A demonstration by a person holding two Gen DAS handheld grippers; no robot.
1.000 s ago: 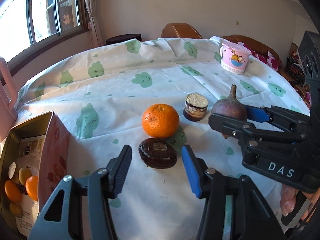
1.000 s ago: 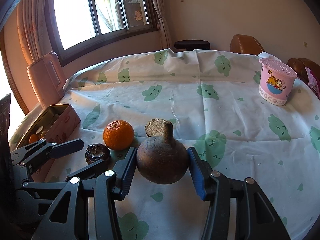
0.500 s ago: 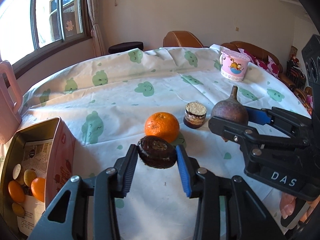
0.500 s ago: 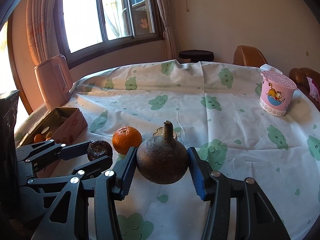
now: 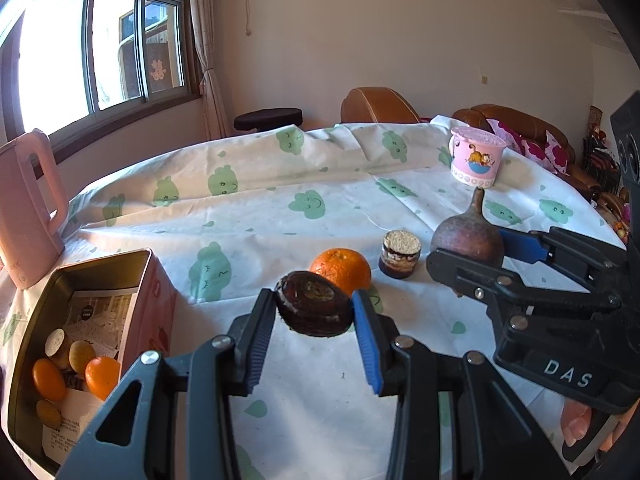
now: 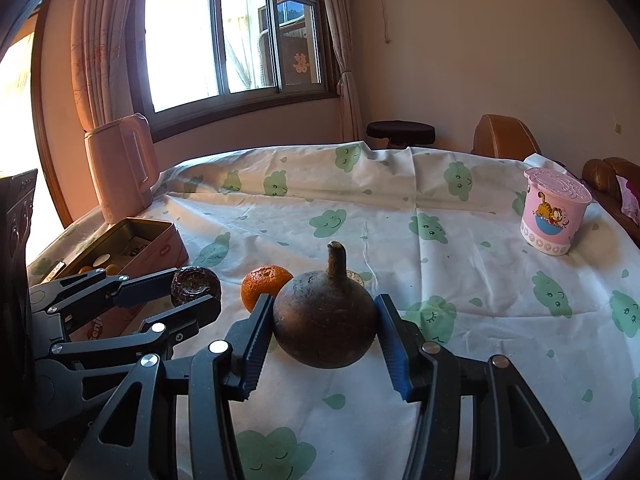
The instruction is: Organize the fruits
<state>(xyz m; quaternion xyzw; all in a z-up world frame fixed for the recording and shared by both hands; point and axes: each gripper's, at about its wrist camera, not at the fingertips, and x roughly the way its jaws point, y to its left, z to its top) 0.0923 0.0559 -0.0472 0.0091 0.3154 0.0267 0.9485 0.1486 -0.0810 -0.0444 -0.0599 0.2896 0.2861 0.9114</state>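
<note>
Here, left gripper (image 5: 314,312) fingers clamped on a dark wrinkled fruit (image 5: 314,310); right gripper (image 6: 326,328) fingers on a brown long-stemmed gourd-shaped fruit (image 6: 326,320).

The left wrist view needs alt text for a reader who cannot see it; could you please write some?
The left hand-held gripper clamps a dark brown flattened fruit above a cloud-print tablecloth. To the right, the right hand-held gripper holds a brown stemmed fruit. An orange and small jar sit behind, and an open tin of fruit stands at the left.

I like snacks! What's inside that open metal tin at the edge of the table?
Inside the open metal tin lie small orange fruits, pale round pieces and printed paper. Its near wall hides the rest.
</note>
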